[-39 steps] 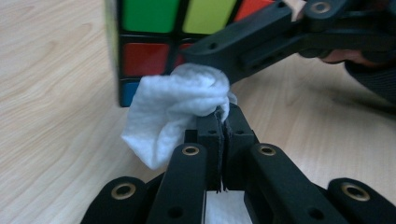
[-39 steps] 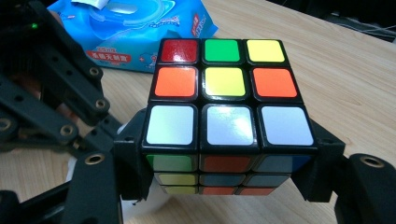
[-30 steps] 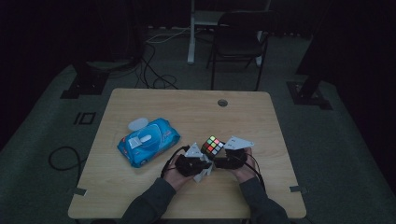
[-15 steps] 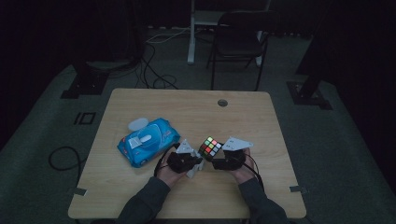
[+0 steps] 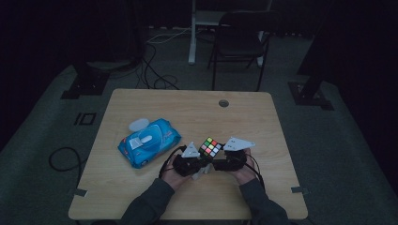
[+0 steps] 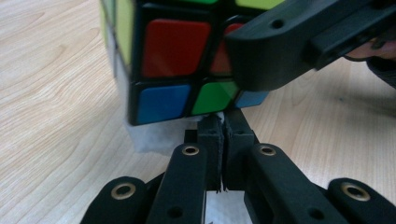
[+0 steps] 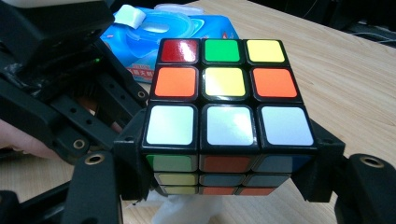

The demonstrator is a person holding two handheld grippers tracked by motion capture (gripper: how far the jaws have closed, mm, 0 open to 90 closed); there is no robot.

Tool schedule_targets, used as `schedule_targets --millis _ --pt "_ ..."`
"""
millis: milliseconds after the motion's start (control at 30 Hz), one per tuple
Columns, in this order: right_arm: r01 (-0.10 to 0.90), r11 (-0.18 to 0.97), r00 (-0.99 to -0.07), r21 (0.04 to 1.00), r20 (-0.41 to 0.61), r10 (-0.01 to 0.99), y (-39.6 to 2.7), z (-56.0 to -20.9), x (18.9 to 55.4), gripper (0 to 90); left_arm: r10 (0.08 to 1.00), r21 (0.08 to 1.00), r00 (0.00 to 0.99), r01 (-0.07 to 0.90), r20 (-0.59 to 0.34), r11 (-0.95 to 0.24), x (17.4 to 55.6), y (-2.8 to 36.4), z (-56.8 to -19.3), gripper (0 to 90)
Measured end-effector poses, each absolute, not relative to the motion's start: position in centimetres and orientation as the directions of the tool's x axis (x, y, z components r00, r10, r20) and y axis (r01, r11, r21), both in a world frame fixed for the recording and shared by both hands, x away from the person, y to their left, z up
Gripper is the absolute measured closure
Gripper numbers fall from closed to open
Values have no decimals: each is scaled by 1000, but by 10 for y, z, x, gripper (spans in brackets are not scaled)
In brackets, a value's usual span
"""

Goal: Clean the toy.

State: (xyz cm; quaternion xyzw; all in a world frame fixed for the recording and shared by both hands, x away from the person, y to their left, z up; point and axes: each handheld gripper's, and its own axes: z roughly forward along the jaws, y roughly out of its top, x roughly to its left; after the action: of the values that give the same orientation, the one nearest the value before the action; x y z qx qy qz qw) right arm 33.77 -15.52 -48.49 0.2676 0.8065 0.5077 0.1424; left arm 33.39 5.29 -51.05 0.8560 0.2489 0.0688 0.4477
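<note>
Nearest us, our right gripper (image 7: 224,186) clamps the Rubik's cube (image 7: 224,107) by its two sides, above a white tissue (image 7: 187,210). Our left gripper (image 6: 223,140) at nine o'clock has its jaws pressed together (pinching that tissue). Farther, at ten o'clock, lies the blue wet-wipes pack (image 5: 149,141) on the table (image 5: 187,108).

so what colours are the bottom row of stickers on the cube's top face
All three are white, clearest in the right gripper view: the near row on top of the cube.
</note>
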Motion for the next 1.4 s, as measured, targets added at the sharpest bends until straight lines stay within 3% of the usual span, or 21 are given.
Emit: schedule_targets --millis 567,1100,1400 --pt "301 324 -817 897 67 573 -160 -484 339 347 539 825 838 359 -79 -437 341 71 -507 886" --pt "306 313 -813 899 76 577 -162 -485 341 347 465 822 883 310 -63 -477 330 49 -509 886" --pt "311 306 -811 900 83 579 -165 -484 341 347 515 834 855 330 -65 -442 335 65 -505 887"
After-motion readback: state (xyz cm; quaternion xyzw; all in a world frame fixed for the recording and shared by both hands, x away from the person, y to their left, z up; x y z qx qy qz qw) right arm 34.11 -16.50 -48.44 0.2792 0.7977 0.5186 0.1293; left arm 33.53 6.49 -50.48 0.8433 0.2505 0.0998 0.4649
